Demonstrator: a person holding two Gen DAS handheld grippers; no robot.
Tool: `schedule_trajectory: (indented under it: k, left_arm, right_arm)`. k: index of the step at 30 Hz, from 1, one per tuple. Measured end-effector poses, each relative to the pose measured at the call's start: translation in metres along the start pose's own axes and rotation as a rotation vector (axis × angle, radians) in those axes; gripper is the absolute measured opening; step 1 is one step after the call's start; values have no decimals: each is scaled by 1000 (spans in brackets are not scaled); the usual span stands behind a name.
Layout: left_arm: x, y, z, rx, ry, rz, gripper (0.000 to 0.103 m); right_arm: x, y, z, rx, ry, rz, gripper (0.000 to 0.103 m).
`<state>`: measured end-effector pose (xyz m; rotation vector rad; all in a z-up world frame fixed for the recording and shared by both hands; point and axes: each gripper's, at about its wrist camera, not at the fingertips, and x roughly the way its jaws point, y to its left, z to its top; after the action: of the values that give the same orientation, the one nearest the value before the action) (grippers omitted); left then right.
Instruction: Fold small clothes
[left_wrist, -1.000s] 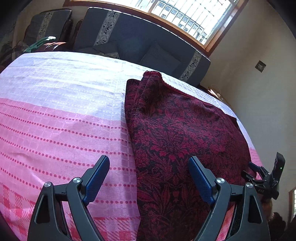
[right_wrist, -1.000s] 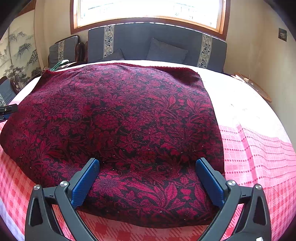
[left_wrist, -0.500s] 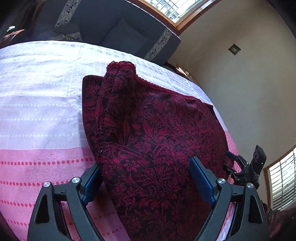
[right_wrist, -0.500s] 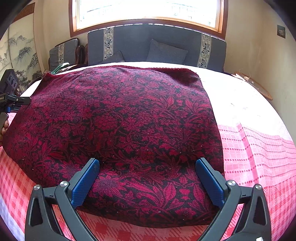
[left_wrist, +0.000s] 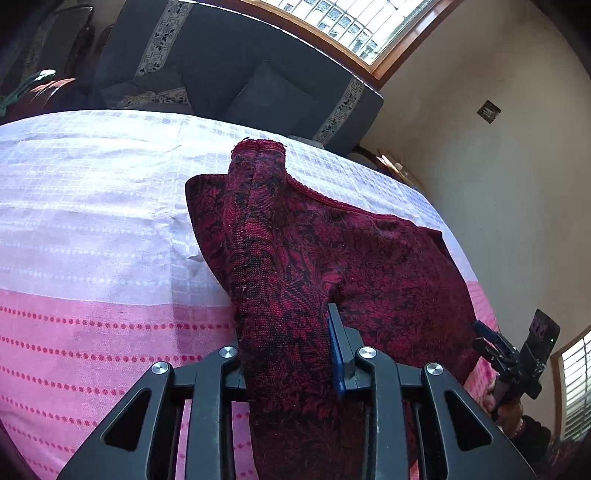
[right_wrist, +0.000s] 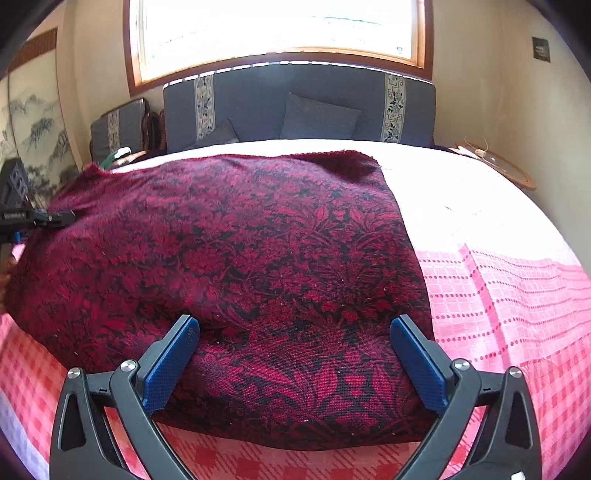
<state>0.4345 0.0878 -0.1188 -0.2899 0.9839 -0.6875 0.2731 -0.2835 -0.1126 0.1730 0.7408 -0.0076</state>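
A dark red floral cloth (right_wrist: 236, 266) lies spread on the table covered by a pink and white checked tablecloth (right_wrist: 517, 295). My left gripper (left_wrist: 286, 350) is shut on the cloth's (left_wrist: 388, 266) left edge, which bunches into a raised ridge between its jaws. That gripper also shows at the left edge of the right wrist view (right_wrist: 40, 218). My right gripper (right_wrist: 293, 363) is open, its blue pads (right_wrist: 419, 365) straddling the cloth's near edge just above it. It shows far right in the left wrist view (left_wrist: 491, 341), still open.
A dark blue sofa (right_wrist: 295, 107) with cushions stands behind the table, under a bright window (right_wrist: 277, 29). A round wooden object (right_wrist: 495, 166) sits at the far right beside the table. The tablecloth (left_wrist: 92, 221) extends to the left of the cloth.
My left gripper has moved onto the cloth's left edge and shut on it, lifting a ridge of fabric. My right gripper has stayed open over the near edge.
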Motion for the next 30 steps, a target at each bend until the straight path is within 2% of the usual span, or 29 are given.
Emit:
schedule_trajectory:
  k: [1, 2, 3, 5, 7, 9, 13, 19, 25, 30]
  left_arm:
    - [-2, -2, 1, -1, -2, 8, 28]
    - [-3, -5, 1, -4, -7, 15, 28]
    - [-4, -7, 1, -10, -13, 20, 27]
    - [-7, -9, 2, -28, -27, 27, 27]
    - [-11, -13, 1, -37, -45, 37, 26]
    - [-14, -18, 2, -45, -53, 36, 26]
    - [-20, -25, 5, -59, -36, 62, 25]
    - [-28, -46, 12, -99, -17, 57, 21]
    - [-31, -100, 22, -99, 6, -15, 21]
    - [-19, -149, 24, -98, 35, -64, 21]
  right_arm:
    - [-2, 1, 8, 33, 5, 50, 86]
    - [0, 2, 20, 65, 21, 115, 66]
    - [4, 4, 32, 94, 41, 179, 56]
    - [21, 11, 55, 130, 88, 239, 25]
    - [45, 22, 74, 152, 151, 283, 15]
    - [66, 33, 86, 159, 180, 327, 13]
    - [98, 57, 105, 101, 195, 302, 10]
    - [149, 76, 97, 45, 311, 254, 3]
    - [164, 64, 98, 142, 381, 313, 0]
    - [177, 35, 89, 348, 414, 463, 0]
